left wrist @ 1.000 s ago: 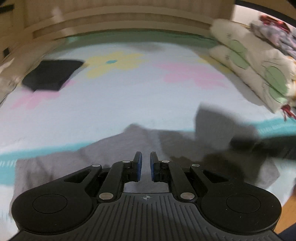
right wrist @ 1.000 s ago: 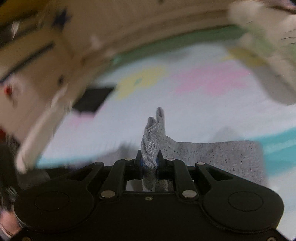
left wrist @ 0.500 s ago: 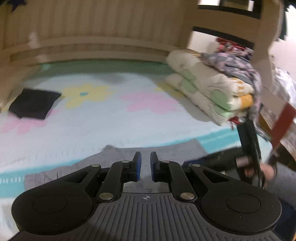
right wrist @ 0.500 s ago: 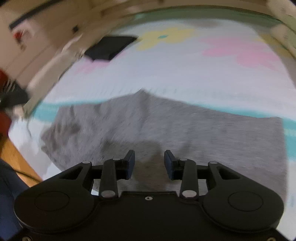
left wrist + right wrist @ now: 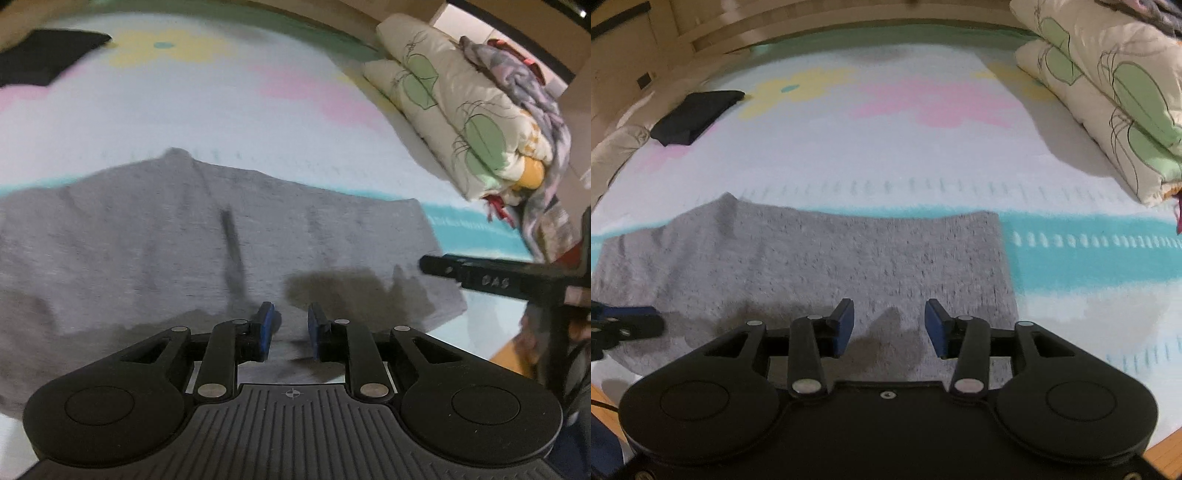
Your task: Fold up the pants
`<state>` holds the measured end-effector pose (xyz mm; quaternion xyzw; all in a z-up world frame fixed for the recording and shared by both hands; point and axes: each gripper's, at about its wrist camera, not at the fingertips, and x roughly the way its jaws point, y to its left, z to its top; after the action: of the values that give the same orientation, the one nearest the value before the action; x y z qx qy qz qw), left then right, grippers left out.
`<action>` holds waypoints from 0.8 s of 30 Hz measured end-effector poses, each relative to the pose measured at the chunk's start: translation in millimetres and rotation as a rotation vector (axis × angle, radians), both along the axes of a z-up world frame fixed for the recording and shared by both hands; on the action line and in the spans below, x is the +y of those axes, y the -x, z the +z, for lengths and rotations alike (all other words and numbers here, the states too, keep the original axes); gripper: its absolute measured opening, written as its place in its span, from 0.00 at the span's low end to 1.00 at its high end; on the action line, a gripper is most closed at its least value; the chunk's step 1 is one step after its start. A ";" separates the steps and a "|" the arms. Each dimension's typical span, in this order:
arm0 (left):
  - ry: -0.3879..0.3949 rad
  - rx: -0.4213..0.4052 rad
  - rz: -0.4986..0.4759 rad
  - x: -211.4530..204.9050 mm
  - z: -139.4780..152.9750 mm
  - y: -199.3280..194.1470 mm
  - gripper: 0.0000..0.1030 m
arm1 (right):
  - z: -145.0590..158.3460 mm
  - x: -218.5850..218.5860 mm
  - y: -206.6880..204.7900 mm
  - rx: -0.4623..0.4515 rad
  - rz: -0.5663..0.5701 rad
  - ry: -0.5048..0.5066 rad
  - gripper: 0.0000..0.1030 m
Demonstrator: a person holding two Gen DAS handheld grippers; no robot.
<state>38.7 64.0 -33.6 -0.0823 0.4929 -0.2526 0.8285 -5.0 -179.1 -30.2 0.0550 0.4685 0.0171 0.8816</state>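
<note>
The grey pants [image 5: 155,236] lie flat, folded into a broad band across the near part of the bed, also in the right wrist view [image 5: 827,258]. My left gripper [image 5: 290,325] hovers over their near edge, jaws a little apart and empty. My right gripper [image 5: 889,325] is open and empty over the near right part of the pants. The right gripper also shows at the right edge of the left wrist view [image 5: 480,282]. The left gripper's tip shows at the left edge of the right wrist view [image 5: 624,325].
A folded black garment [image 5: 696,116] lies far left on the flowered bedsheet [image 5: 923,155]. Stacked quilts [image 5: 461,122] with clothes on top line the right side. The bed's wooden edge [image 5: 1167,454] is at the near right.
My right gripper let go of the grey fabric it held up a second ago and opened. The pants now lie flat. My left gripper's jaws have opened a little wider.
</note>
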 end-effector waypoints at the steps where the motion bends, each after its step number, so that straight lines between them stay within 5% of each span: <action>1: 0.010 0.000 -0.009 -2.3 -1.2 -2.0 0.19 | -1.4 -2.3 0.6 0.003 -0.003 -0.012 0.51; 9: -0.018 0.082 0.016 -13.3 -41.4 -20.9 0.19 | -5.7 -12.5 3.5 0.006 -0.017 -0.072 0.51; 15: -0.005 -0.016 0.099 -0.6 -24.1 -1.0 0.19 | -1.3 -12.6 5.3 -0.021 -0.003 -0.083 0.51; 18: -0.046 0.000 0.068 -1.6 -29.7 -3.0 0.20 | 1.6 -14.8 6.9 -0.028 0.001 -0.111 0.51; 23: -0.059 0.029 0.091 -7.4 -38.8 -14.8 0.33 | 2.7 -12.5 6.8 -0.031 0.017 -0.126 0.51; 24: -0.051 0.038 0.098 -6.6 -39.4 -15.3 0.42 | 3.0 -11.8 6.5 -0.031 0.021 -0.127 0.51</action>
<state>54.0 57.4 -73.1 -0.0899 0.5102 -0.1975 0.8322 -11.5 -190.8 -27.1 0.1057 0.4532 0.0570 0.8833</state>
